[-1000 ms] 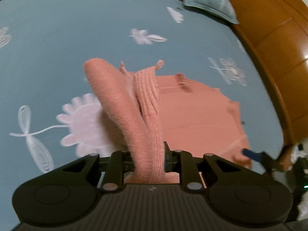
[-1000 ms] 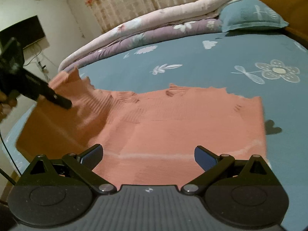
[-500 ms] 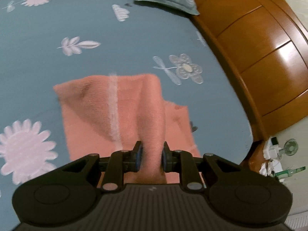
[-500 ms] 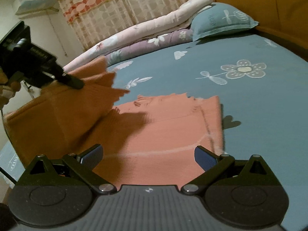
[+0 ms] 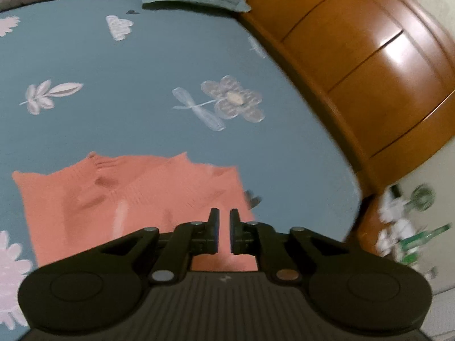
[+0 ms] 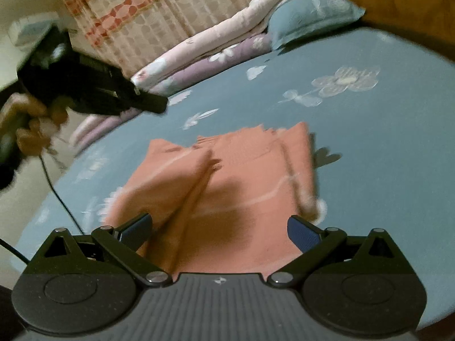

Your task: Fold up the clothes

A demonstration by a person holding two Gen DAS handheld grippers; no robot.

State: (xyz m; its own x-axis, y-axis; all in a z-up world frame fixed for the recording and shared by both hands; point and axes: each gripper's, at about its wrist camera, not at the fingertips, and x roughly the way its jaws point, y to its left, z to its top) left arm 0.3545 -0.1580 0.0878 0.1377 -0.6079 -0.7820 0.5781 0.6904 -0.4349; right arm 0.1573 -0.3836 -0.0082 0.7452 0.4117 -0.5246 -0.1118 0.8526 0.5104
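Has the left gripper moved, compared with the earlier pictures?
Yes. In the right wrist view the left gripper has travelled rightward, past the stacked quilts; its jaws, closing, no longer hold the pink sweater.

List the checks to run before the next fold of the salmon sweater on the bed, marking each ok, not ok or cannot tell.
1. Left gripper free of cloth: ok. Its jaws have just been closing and nothing is between them.
2. Right gripper open and holding nothing: ok.
3. Sweater resting on the bedsheet, away from the pillow: ok.
4. Folded flap lying flat: not ok. Its edge looks ridged and slanted.
5. Sleeves tucked inside: cannot tell.
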